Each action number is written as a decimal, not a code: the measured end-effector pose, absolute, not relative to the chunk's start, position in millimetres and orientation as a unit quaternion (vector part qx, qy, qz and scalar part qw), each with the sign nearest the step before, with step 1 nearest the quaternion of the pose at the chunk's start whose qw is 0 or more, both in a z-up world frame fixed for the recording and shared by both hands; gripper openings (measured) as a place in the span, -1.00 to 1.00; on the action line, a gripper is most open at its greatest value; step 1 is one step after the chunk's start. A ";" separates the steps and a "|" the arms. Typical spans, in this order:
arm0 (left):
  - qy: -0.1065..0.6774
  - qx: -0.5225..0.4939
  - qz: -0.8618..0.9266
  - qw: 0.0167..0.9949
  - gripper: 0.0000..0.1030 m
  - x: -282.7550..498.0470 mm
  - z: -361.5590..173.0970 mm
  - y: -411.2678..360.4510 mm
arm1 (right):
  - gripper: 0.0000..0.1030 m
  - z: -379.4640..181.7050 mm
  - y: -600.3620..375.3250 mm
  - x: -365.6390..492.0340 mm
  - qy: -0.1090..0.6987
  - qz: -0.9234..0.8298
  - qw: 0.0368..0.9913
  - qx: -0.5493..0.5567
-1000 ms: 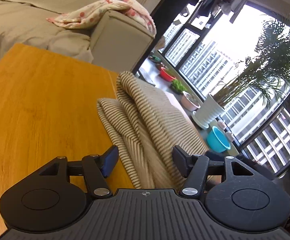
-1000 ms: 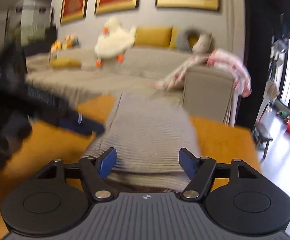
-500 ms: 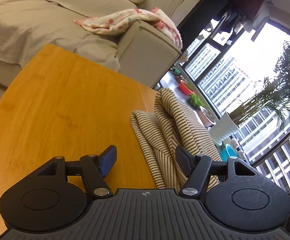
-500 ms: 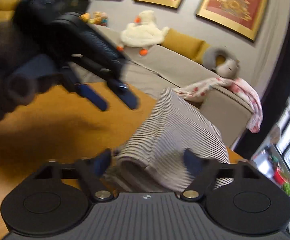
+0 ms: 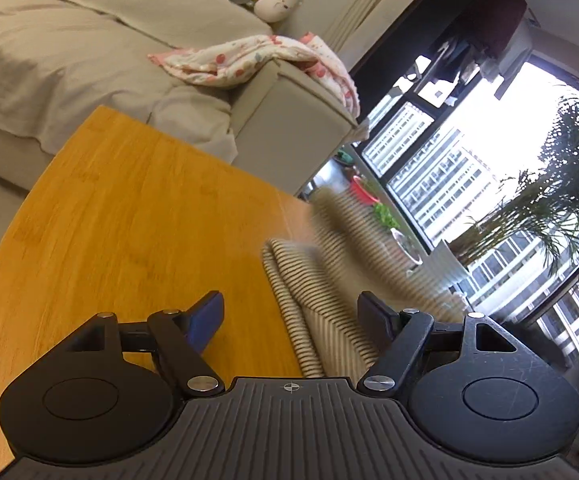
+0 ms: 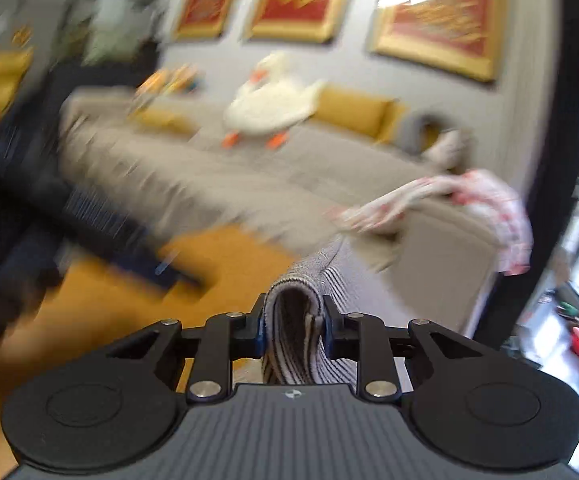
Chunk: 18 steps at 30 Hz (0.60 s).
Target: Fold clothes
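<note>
A folded striped beige garment [image 5: 321,292] lies on the right part of the wooden table [image 5: 129,224]; its upper fold is blurred with motion. My left gripper [image 5: 293,312] is open and empty, its jaws either side of the garment's near edge. My right gripper [image 6: 294,326] is shut on a thick fold of the striped garment [image 6: 293,344], which trails away over the table [image 6: 89,320]. The left gripper shows as a dark blur at the left of the right wrist view [image 6: 49,216].
A grey sofa [image 5: 89,52] with a pink spotted cloth [image 5: 257,60] over its arm stands behind the table. A plush duck [image 6: 273,108] sits on the sofa. Large windows, bowls and a potted plant [image 5: 549,208] are at the right.
My right gripper has closed on the folded garment and is moving it; the view is blurred. My left gripper has pulled back and stays open.
</note>
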<state>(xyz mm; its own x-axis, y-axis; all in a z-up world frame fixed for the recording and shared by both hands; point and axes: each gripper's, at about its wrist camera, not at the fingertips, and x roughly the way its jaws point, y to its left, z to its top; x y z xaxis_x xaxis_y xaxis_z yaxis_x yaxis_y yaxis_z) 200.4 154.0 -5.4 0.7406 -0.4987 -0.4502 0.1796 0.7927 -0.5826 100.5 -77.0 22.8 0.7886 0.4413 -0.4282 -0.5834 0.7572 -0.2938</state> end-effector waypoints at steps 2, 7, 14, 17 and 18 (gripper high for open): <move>0.294 -0.249 -0.209 0.899 0.51 201.4 6.2 147.5 | -0.41 -9.2 -55.7 94.8 0.185 0.284 0.907 -0.250; 0.291 -0.217 -0.294 0.884 0.49 221.2 24.6 107.8 | -0.06 -17.8 -44.6 87.8 0.174 0.280 0.913 -0.242; 0.347 -0.149 -0.266 0.887 0.40 254.7 -9.2 69.6 | 0.53 11.5 -106.8 77.8 0.187 0.293 0.922 -0.172; 0.361 -0.145 -0.263 0.883 0.42 253.8 -18.5 70.9 | 0.94 21.3 -147.1 80.2 0.205 0.278 0.933 -0.105; 0.366 -0.145 -0.261 0.881 0.46 253.5 -21.5 71.5 | 1.00 23.7 -159.1 84.4 0.213 0.271 0.935 -0.080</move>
<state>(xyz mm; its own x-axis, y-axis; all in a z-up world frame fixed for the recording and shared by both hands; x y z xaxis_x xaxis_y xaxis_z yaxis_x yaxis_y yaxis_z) 253.5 71.5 -21.5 0.5949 -0.5669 -0.5698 0.3543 0.8213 -0.4471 84.4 -159.1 23.7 0.7629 0.4725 -0.4413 -0.5407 0.8405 -0.0349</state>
